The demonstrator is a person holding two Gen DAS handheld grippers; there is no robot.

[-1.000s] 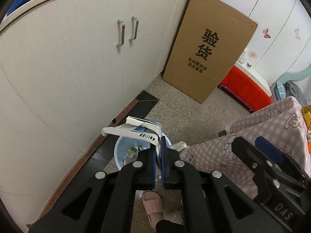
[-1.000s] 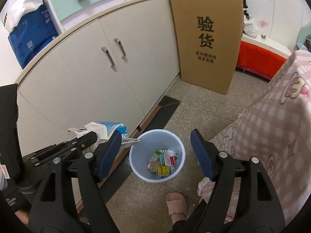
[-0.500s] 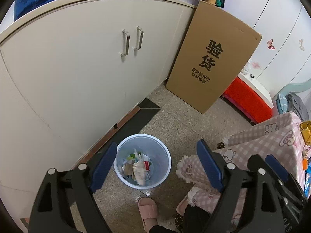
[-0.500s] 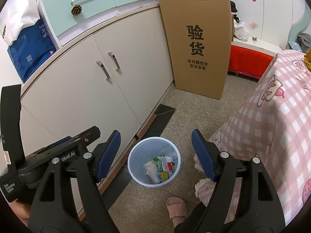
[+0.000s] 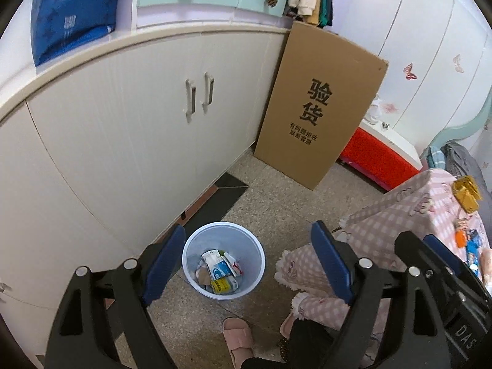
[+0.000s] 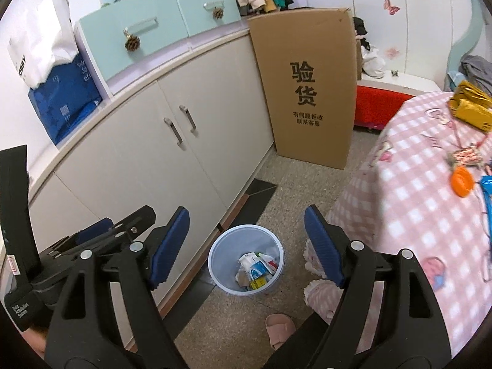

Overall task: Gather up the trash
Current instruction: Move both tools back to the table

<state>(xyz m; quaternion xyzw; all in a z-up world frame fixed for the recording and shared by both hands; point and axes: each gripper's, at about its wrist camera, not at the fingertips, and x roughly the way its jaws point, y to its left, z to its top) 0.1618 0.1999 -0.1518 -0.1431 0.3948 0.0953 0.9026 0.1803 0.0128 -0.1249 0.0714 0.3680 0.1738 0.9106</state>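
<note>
One bin (image 5: 223,259) on the floor holds the trash (image 5: 220,272). Two grippers, left (image 5: 247,264) and right (image 6: 246,244), both spread wide, empty. One carton (image 6: 307,86). Only the right view shows the tabletop (image 6: 430,184).

Pale blue-white translucent bin (image 5: 223,240) at 6 o'clock, holding white, blue and yellow wrappers (image 5: 220,272). Black gripper frames with dark blue ribbed pads: left gripper (image 5: 246,264), right gripper (image 6: 246,246). Cream-white cabinet doors (image 5: 138,129) with silver handles at 9 to 11 o'clock. Mint-green drawers (image 6: 153,33) with brown pine cones at 12 o'clock. Brown cardboard box (image 5: 319,104) printed with black characters at 1 o'clock. Red box with white top (image 5: 378,156) at 3 o'clock. Pink-and-white checked cloth (image 6: 430,200) with cartoon prints at 4 o'clock. Speckled grey-beige floor (image 5: 276,196); black threshold strip (image 5: 215,203). Pink slipper (image 5: 238,335) at 6 o'clock.
</note>
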